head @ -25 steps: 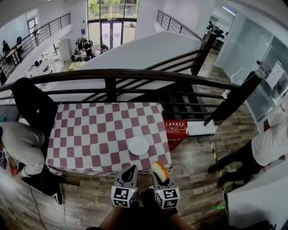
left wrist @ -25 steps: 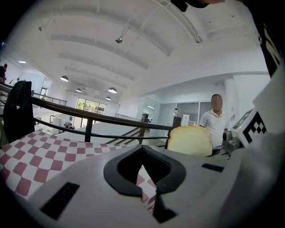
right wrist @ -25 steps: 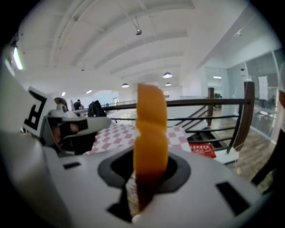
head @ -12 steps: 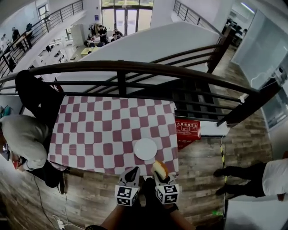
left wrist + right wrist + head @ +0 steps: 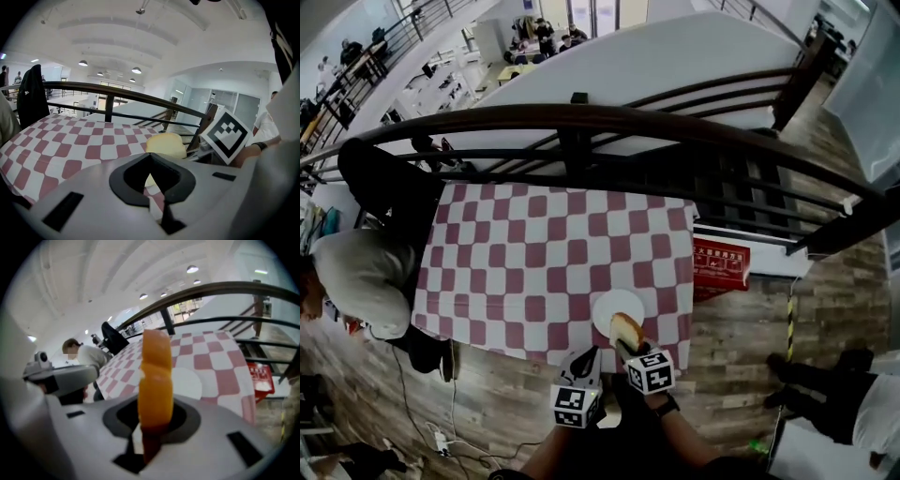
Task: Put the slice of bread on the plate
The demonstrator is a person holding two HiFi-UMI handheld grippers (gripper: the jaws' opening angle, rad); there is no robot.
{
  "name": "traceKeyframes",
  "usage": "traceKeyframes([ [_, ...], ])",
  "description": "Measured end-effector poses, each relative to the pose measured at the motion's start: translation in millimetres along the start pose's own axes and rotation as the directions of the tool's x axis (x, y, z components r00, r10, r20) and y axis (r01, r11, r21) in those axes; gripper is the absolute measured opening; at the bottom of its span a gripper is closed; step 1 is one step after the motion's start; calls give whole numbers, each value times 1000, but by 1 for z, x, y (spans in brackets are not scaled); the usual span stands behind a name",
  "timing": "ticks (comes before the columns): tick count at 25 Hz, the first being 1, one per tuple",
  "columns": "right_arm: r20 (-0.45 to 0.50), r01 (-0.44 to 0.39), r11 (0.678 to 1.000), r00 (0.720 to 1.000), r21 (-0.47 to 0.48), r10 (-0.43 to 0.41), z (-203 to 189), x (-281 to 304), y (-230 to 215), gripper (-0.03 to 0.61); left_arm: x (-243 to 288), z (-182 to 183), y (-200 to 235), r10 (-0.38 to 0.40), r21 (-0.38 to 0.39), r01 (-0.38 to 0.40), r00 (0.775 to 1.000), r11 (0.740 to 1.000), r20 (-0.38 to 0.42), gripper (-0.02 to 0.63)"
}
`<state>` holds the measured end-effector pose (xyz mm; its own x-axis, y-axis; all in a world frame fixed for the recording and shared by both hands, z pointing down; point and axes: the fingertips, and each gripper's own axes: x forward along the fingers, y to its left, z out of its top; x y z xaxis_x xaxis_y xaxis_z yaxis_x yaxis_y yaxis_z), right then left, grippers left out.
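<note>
Both of your grippers have come forward and down since a second ago, and the bread (image 5: 627, 330), which was short of the table (image 5: 534, 262) then, now hangs over the near rim of the plate (image 5: 614, 302); your right gripper (image 5: 625, 346) is clenched on the slice, pinching it by its lower end so it stands on edge, crust facing you, with the plate lying just beyond it in the right gripper view; whether the slice touches the plate yet, I can't tell; your left gripper (image 5: 589, 355) sits just beside, jaws together on nothing, a spectator for now. As for handling, I'd judge the slice light and soft; it will squash if you bear down and may tear or sag if held by the crumb, so the firmer crust edge where you have it is the place to grip, and gently; it isn't slippery, but being so light it may cling to a pad when you let go; lay it flat and low over the plate's middle before you release.
</note>
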<state>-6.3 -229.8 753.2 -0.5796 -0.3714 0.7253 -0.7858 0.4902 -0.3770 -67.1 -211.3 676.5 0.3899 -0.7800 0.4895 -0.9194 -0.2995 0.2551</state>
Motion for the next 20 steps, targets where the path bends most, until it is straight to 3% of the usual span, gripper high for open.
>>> traceKeyframes([
  [6, -86, -102, 995, 991, 12, 102, 9, 39, -4, 102, 5, -5, 7, 52, -14, -52, 998, 999, -39, 18],
  [10, -222, -183, 982, 956, 52, 190, 2, 60, 8, 103, -4, -2, 22, 96, -25, -98, 994, 995, -60, 18],
  [13, -247, -205, 976, 944, 75, 218, 9, 60, 20, 103, -23, 7, 30, 116, -37, -119, 991, 992, -63, 18],
  [17, -286, -140, 989, 947, 51, 148, 8, 69, 5, 122, -28, -1, 35, 136, -52, -140, 989, 989, -65, 18],
  [20, -292, -29, 999, 956, -27, 20, 8, 83, -30, 215, -16, -9, 34, 135, -63, -138, 990, 988, -50, 18],
])
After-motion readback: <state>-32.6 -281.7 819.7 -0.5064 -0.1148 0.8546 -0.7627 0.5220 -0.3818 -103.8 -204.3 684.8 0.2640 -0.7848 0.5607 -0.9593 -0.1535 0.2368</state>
